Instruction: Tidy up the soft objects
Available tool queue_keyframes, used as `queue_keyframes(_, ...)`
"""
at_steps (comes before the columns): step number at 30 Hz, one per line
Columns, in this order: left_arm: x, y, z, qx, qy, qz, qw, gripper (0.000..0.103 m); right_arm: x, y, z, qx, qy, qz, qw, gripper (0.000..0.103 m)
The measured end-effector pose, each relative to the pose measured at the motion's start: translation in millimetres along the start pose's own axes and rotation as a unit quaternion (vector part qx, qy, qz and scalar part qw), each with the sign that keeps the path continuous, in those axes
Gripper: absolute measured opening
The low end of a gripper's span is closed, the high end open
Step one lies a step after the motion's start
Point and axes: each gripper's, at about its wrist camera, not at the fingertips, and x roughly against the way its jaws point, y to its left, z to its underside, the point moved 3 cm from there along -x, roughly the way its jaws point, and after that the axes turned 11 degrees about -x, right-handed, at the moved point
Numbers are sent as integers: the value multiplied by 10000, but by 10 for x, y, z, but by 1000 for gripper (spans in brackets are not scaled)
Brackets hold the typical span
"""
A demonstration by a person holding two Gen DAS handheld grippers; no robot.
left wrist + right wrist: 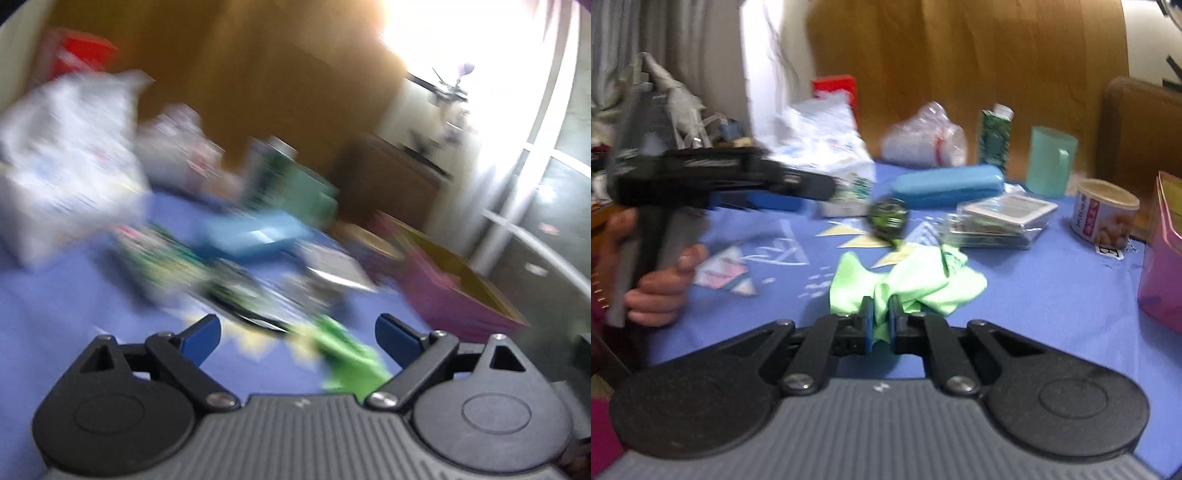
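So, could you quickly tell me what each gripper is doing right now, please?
Left gripper: open, holding nothing.
Right gripper: shut on the crumpled light-green cloth.

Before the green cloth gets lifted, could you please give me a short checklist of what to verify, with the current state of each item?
1. Right gripper shut on the green cloth: ok, a fold sits pinched between the pads.
2. Whole cloth gathered: not ok, most of it lies loose on the blue tablecloth.
3. Left gripper free to help: ok, it is open and empty.
4. Nothing resting on the cloth: ok; the round black case and the stack of flat packs lie behind it.
5. Pink box ready to take it: cannot tell, its inside is hidden.
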Motion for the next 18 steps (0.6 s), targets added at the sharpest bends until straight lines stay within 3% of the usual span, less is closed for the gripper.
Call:
queue_keyframes(3, -174, -259, 22, -158, 391, 322, 9986, 88, 83, 71, 72, 143, -99, -83, 9998, 11)
queue_keyframes(6, -323, -398, 35, -293, 780, 222, 9963, 83, 31, 65, 100, 276, -49, 138, 9995, 17)
queue_keyframes(8, -369, -428, 55, -321, 924, 96, 9952, 83, -13, 25, 100, 264, 55, 258, 9993, 55)
queue_keyframes(10, -402, -422, 62, -260, 1031, 34, 9943, 82, -43, -4, 81, 366, 24, 456, 9983, 66)
queue_keyframes(15, -521, -467, 86, -328, 1216, -76, 9920, 52, -219, -75, -2, 545, 211, 484, 9971, 65)
queue_keyframes(17, -531, -500, 74, -372, 1178, -96, 9923, 43, -255, -76, -2, 475, 296, 164, 9983, 39)
queue_keyframes(18, -548, -506, 63, -321, 1236, 11, 9918, 36, -256, -84, -5, 373, 308, 87, 9988, 33)
